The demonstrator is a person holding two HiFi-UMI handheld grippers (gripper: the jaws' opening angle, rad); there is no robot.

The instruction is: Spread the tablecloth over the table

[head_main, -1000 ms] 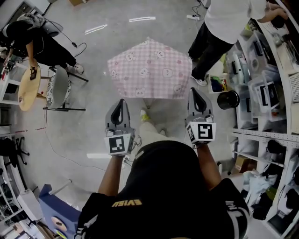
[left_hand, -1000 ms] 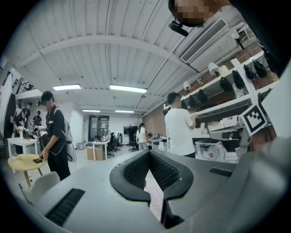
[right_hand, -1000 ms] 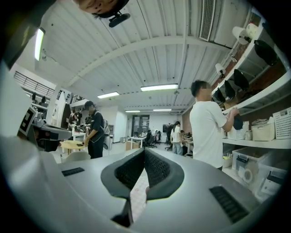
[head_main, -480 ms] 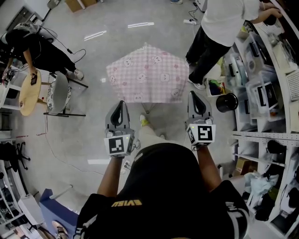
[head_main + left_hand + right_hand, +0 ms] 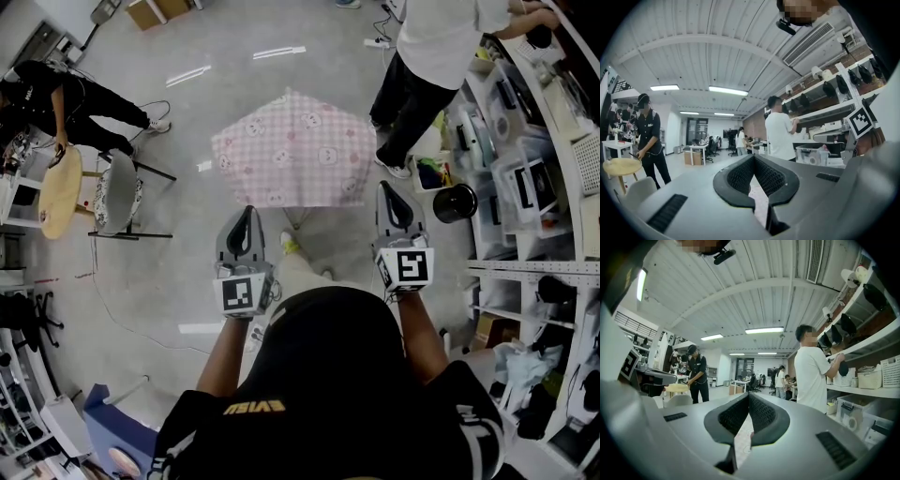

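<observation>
The pink checked tablecloth (image 5: pixel 295 150) with small animal prints lies draped over a small table just ahead of me, its corners hanging down. My left gripper (image 5: pixel 246 212) is held level at the cloth's near left edge, jaws shut with nothing between them. My right gripper (image 5: pixel 388 187) is level at the near right edge, also shut and empty. In the left gripper view the closed tips (image 5: pixel 753 157) show a strip of pink cloth (image 5: pixel 760 206) below them. The right gripper view shows the same: closed tips (image 5: pixel 748 394) above a sliver of the cloth (image 5: pixel 742 437).
A person in a white shirt (image 5: pixel 436 52) stands at the table's far right beside cluttered shelves (image 5: pixel 539 187). A black bin (image 5: pixel 457 202) sits on the floor to the right. At left are a grey chair (image 5: pixel 115 186), a round wooden stool (image 5: pixel 56 186) and a person in black (image 5: pixel 52 89).
The person in black at the left has shifted farther back. Both grippers and the tablecloth have kept their places.
</observation>
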